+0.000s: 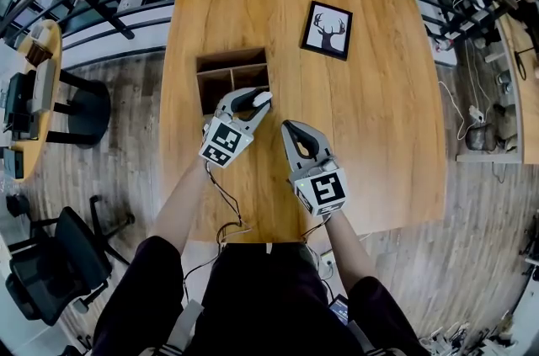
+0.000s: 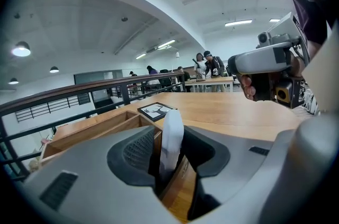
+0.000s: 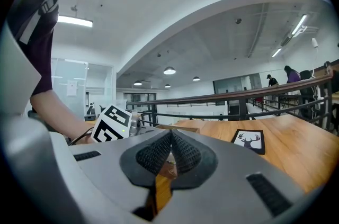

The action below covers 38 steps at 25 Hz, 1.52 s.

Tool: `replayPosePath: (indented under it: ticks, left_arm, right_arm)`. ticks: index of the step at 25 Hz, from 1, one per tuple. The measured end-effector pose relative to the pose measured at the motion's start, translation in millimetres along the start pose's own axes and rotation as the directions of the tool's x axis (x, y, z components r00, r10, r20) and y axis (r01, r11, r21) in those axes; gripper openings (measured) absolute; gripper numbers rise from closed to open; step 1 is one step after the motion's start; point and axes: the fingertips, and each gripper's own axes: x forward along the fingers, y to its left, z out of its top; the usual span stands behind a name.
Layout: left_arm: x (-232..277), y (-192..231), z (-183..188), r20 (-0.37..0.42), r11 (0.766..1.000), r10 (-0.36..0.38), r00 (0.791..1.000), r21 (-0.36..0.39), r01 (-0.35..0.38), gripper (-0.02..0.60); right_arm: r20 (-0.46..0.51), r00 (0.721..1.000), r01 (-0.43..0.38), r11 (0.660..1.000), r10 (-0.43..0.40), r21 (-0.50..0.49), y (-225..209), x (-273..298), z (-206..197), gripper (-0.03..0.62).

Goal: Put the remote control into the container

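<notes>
Right gripper (image 1: 290,127) jaws pressed together, left gripper (image 1: 251,101) jaws loose around remote control (image 1: 264,98) over container (image 1: 232,54), deer picture (image 1: 328,29) beyond.

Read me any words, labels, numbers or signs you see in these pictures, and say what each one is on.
No readable text anywhere.
Framed picture: a deer head drawing, no words.
Left marker cube, right marker cube: black-and-white square patterns, no letters.
Sleeve print: white marks, too cropped to read.

Wooden table (image 1: 379,110) with an open wooden container (image 1: 229,57) and a framed deer picture (image 1: 328,29)
</notes>
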Motion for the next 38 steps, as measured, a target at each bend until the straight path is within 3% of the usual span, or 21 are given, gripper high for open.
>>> replayPosePath:
  ticks: [11,20,24,30,33,38]
  left_arm:
    - [-6,-16,-7,-0.018,0.999,-0.021,1.0,0.025,0.021,0.181]
    - [-31,-21,20,0.055,1.0,-0.003,0.998,0.004,0.003,0.181]
    - [-57,-20,49,0.134,0.995,0.088,0.987,-0.052,-0.081,0.181]
    - [-91,-19,80,0.214,0.96,0.245,0.946,-0.192,-0.205,0.172]
    - [-107,-28,86,0.201,0.941,0.301,0.932,-0.221,-0.256,0.083]
    - [-134,-52,110,0.195,0.922,0.361,0.912,-0.223,-0.317,0.028]
  right_arm:
    - [0.005,1.0,0.002,1.0,-0.002,0.005,0,-7,1,0.018]
    - [0.013,1.0,-0.006,1.0,0.006,0.005,6,-10,3,0.018]
    - [0.028,1.0,0.001,1.0,-0.002,0.014,4,-12,12,0.018]
    - [0.043,0.999,0.0,0.999,-0.001,0.036,11,-13,23,0.018]
    - [0.042,0.999,-0.021,0.999,0.019,0.048,21,-20,31,0.018]
    - [0.051,0.998,-0.048,0.997,0.045,0.058,32,-44,53,0.018]
